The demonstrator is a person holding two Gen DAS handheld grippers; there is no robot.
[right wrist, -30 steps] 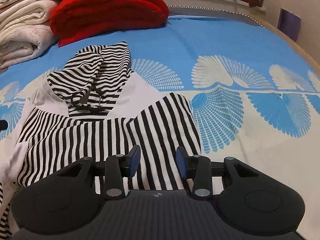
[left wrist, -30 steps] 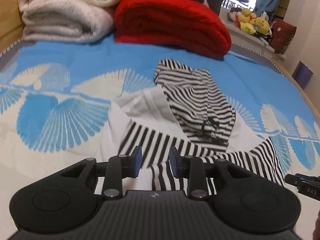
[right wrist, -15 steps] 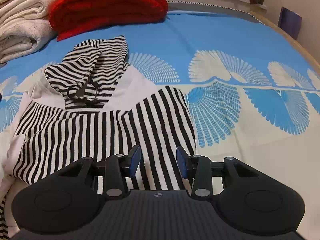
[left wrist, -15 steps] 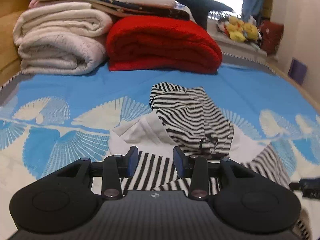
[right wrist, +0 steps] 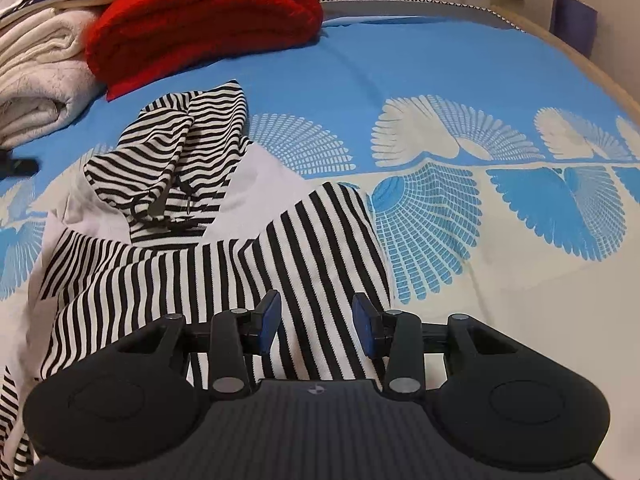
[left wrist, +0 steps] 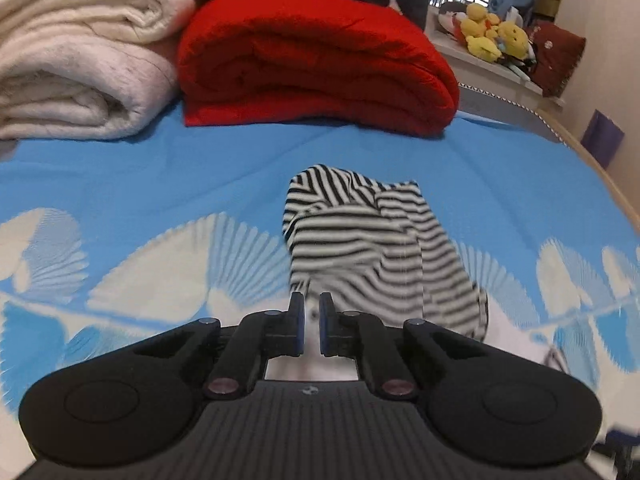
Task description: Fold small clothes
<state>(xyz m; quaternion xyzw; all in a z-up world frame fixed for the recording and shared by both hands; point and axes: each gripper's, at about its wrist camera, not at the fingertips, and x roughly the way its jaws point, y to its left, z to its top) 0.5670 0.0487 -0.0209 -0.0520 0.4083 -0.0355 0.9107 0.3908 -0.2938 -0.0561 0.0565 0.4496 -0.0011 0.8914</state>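
Observation:
A black-and-white striped hoodie (right wrist: 224, 264) with white shoulder panels lies spread on the blue patterned bedsheet (right wrist: 400, 80). Its hood (left wrist: 360, 232) points toward the stacked blankets. My left gripper (left wrist: 312, 316) sits at the hood's near-left base. Its jaws are closing to a narrow slit, with white cloth of the hoodie between the pads. My right gripper (right wrist: 318, 318) hovers open over the wide-striped part of the hoodie. The stripes run beneath its blue pads (right wrist: 362, 320), which do not press on the cloth.
A folded red blanket (left wrist: 312, 56) and rolled cream blankets (left wrist: 80, 60) sit at the far end of the bed. Yellow plush toys (left wrist: 492, 36) rest on a ledge behind. The bed's wooden edge (right wrist: 600, 76) curves along the right.
The left gripper has moved forward to the base of the hood and its jaws have narrowed from wide apart to nearly together. The right gripper has stayed where it was, jaws unchanged.

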